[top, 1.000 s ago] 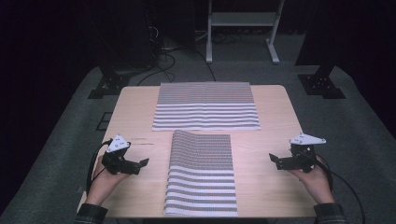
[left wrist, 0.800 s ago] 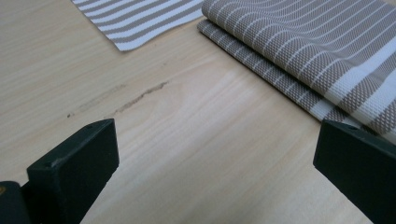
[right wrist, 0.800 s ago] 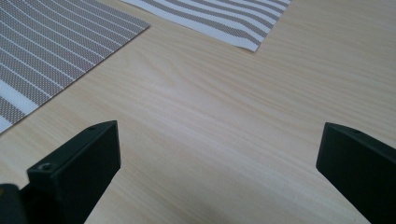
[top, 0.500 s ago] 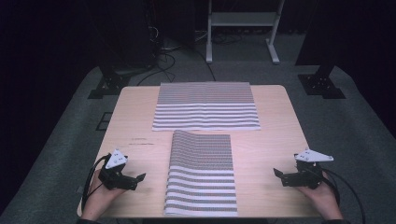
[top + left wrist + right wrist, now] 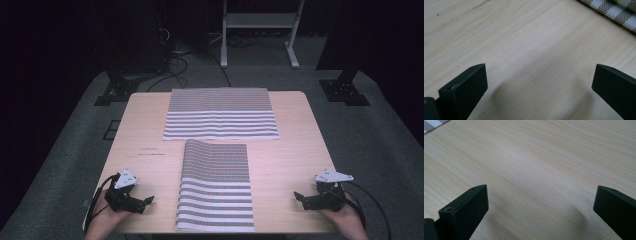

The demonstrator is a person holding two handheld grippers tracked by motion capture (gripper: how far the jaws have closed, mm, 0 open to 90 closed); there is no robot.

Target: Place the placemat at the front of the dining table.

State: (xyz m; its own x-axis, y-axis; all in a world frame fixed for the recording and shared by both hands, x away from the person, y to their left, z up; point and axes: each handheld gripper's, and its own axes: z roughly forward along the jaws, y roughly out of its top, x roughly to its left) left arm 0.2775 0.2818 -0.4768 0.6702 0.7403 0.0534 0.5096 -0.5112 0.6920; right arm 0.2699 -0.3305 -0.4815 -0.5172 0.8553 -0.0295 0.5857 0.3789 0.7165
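On the pale wood table (image 5: 290,165) we see two striped cloths. We take the near striped cloth (image 5: 215,185) as our landmark: folded, long side running away from us, it sits at the table's middle and reaches to the near edge. Just beyond it, w/ a thin strip of bare wood between, lies the far striped cloth (image 5: 220,114), wider, set crosswise, flat.

Left of the near cloth, well apart, our left claw (image 5: 145,202) rests low by the table's near edge, tips aimed toward the cloth. Its jaws are spread wide, nothing between them but wood grain; in the left gripper view a corner of checked-and-striped fabric (image 5: 616,12) shows at top right. Right of the near cloth, approx. mirrored, our right claw (image 5: 300,197) is also spread and empty, pointing inward; a sliver of cloth (image 5: 434,125) shows at top left of the right gripper view.

Table surface: light grain, a faint dark scuff left of the near cloth's far end. Around the table: grey carpet, black stand bases, cables, a white metal frame (image 5: 260,30) at the back, dark room beyond.
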